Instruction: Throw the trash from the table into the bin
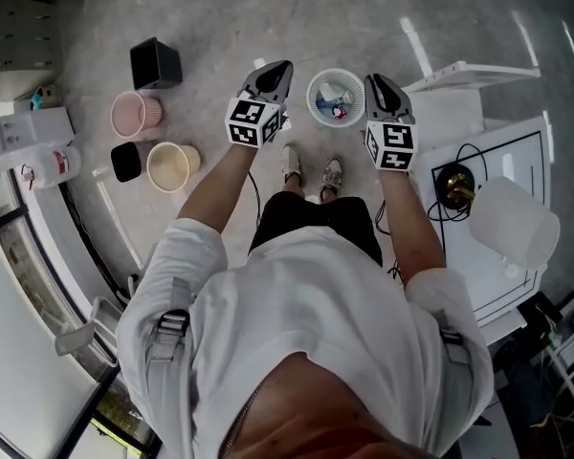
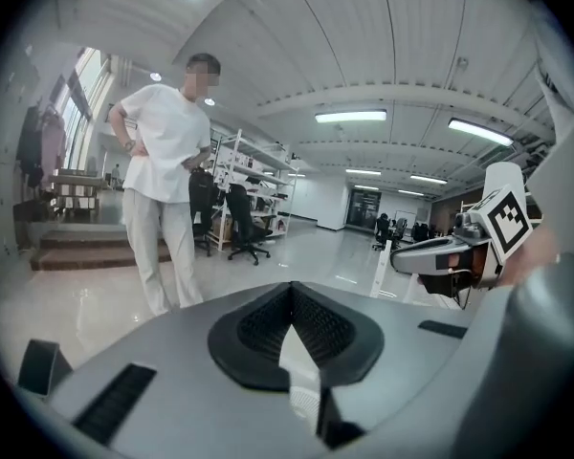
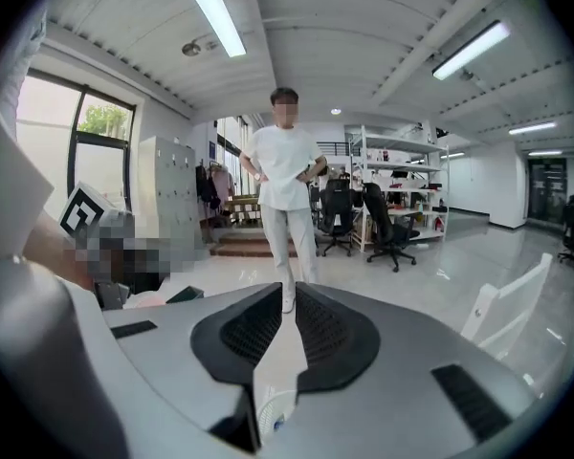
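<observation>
In the head view both grippers are held up over the floor, on either side of a white mesh bin (image 1: 336, 97) that has trash in it. My left gripper (image 1: 279, 68) is to the left of the bin, and in its own view the left gripper (image 2: 292, 290) is shut with its pads meeting and nothing between them. My right gripper (image 1: 376, 81) is to the right of the bin. The right gripper (image 3: 289, 290) shows a narrow slit between its pads, with nothing in it. Part of the bin (image 3: 273, 409) shows below those jaws.
On the floor at the left stand a black bin (image 1: 155, 62), a pink basket (image 1: 136, 113) and a cream bucket (image 1: 172, 166). A white table (image 1: 502, 137) with a cable and a translucent container (image 1: 515, 223) is at the right. A person in white (image 3: 285, 180) stands ahead.
</observation>
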Available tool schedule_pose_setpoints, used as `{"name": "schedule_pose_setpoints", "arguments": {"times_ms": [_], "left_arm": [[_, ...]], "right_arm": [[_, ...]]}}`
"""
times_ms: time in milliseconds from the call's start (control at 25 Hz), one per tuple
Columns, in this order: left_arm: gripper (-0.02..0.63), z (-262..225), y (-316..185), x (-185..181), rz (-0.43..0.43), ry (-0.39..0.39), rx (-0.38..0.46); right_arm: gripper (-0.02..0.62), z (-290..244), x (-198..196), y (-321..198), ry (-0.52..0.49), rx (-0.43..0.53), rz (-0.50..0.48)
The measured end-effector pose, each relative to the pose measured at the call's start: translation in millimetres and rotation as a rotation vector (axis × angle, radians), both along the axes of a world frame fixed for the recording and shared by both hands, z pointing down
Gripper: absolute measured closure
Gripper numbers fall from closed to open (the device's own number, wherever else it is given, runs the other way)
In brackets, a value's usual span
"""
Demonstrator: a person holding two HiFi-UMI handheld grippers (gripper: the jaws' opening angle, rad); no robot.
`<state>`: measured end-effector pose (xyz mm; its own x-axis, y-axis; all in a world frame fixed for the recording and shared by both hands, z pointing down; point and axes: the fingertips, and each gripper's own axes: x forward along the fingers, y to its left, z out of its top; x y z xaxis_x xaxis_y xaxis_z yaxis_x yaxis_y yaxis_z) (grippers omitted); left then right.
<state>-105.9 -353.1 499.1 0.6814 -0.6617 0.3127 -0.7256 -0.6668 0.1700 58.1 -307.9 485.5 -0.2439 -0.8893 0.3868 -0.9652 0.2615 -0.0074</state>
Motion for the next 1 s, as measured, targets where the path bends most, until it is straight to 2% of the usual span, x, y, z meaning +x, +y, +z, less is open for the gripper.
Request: {"name": "schedule_pose_setpoints", "arguments": {"times_ms": [200,360,1000], "left_arm": [[0.595,-58,10,2,0.001,0.044,0.083],[0.597,-88,12,-1,-0.017,0.066,0.126],[0.595,-123,40,24,-0.056,0.081,0.175]], "right_arm": [[0.552,-65,-6,11,-0.003,0.113,-0.019],[0.554,-97,-14,15,-0.006,0.172,-0.043],[0.554,-118,-17,29,-0.046,0.224,-0.158]]}}
